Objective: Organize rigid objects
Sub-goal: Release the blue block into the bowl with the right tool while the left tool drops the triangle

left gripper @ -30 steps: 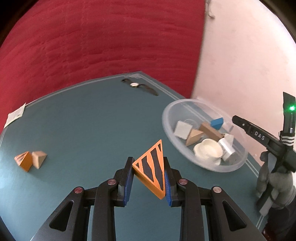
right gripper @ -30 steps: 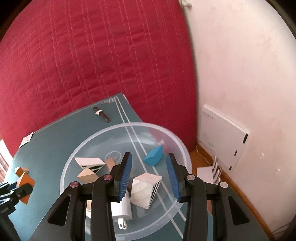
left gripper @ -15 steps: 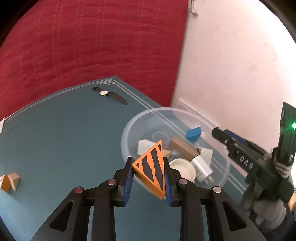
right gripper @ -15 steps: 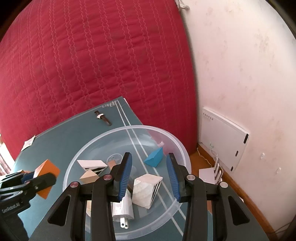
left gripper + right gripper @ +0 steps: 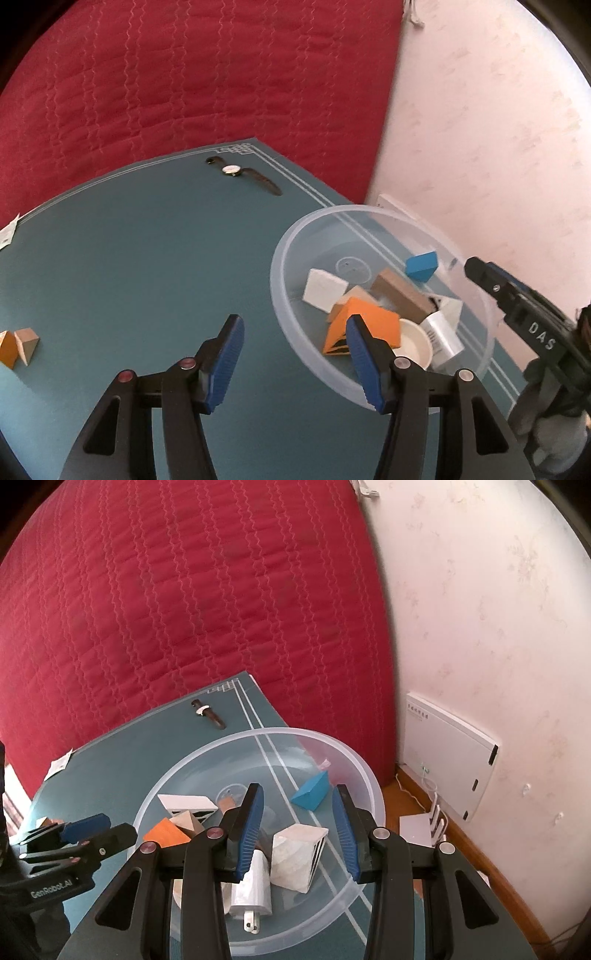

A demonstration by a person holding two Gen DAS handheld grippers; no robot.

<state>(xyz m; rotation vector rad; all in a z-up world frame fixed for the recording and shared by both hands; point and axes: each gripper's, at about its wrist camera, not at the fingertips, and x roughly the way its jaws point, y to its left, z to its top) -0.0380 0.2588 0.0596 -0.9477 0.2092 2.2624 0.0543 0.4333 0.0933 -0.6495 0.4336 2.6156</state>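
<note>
Two handheld grippers, same build: matte black plastic linkage arms with triangular cut-outs, ribbed blue pads on the inner faces of the fingers. Left gripper (image 5: 293,360): dull red rivets on its left-side links, silver ones on the right-side links nearest the clear bowl (image 5: 291,334). Right gripper (image 5: 297,834): same rivet split, red left, silver right. Seen side-on over the bowl rim from the left camera: black body, white "DAS" lettering, blue strip along the top. Left unit side-on, beside the bowl in the right camera: white "GenRobot.AI" print, small red screws, blue pad at the tip.
</note>
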